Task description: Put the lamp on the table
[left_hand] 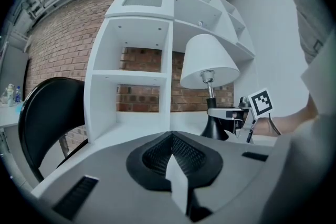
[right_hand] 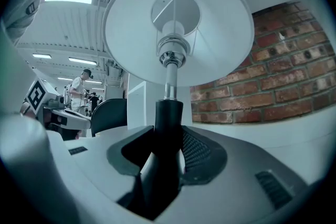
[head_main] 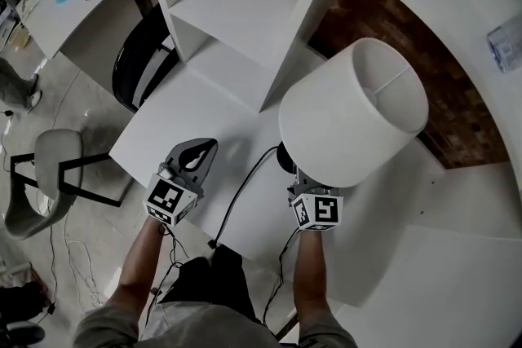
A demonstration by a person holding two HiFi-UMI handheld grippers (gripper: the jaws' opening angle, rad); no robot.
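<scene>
The lamp (head_main: 351,114) has a wide white shade and a black stem and base (left_hand: 212,126). It stands upright over the white table (head_main: 188,118), just right of the shelf unit. My right gripper (head_main: 302,175) is shut on the black stem (right_hand: 168,123), and its tips are hidden under the shade in the head view. Whether the base touches the table I cannot tell. A black cord (head_main: 245,191) trails from the base to the table's front edge. My left gripper (head_main: 205,149) hovers to the left of the lamp, jaws together and empty (left_hand: 171,136).
A white shelf unit (head_main: 245,4) stands on the back of the table against a brick wall. A black chair (head_main: 139,53) sits at the table's left end and a grey chair (head_main: 49,167) farther left. Another desk (head_main: 73,4) stands at the far left.
</scene>
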